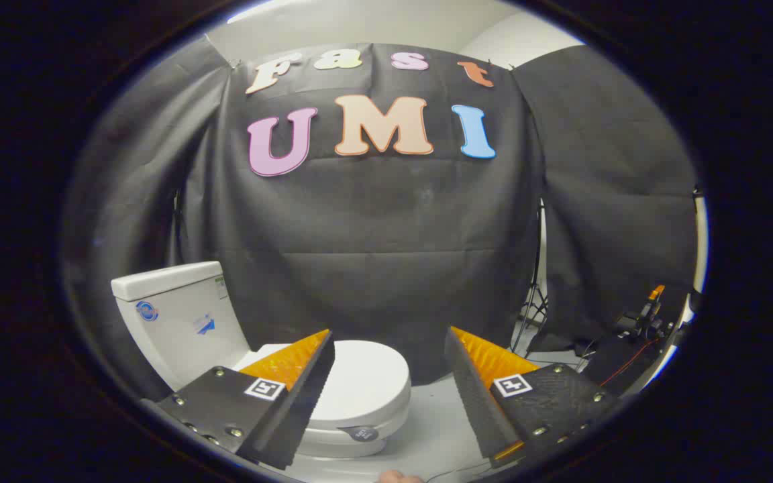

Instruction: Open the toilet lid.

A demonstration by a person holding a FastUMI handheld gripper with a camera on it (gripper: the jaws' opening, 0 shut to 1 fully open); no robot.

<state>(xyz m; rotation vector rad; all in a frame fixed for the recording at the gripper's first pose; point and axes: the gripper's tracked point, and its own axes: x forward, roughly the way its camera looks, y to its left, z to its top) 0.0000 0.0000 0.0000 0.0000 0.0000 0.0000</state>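
Observation:
A white toilet stands on the pale floor, with its tank to the left against the black cloth wall. Its lid lies flat and closed over the bowl, partly hidden behind my left finger. My gripper hovers above and in front of the toilet, open wide, with nothing between its fingers. The left finger overlaps the lid's left side; the right finger is off to the right of the bowl over the floor. A small dark tag sits on the seat's front edge.
A light stand's legs rise at the gap in the cloth to the right. Dark equipment with an orange part and a red cable lies at the far right. A bit of a hand shows below the fingers.

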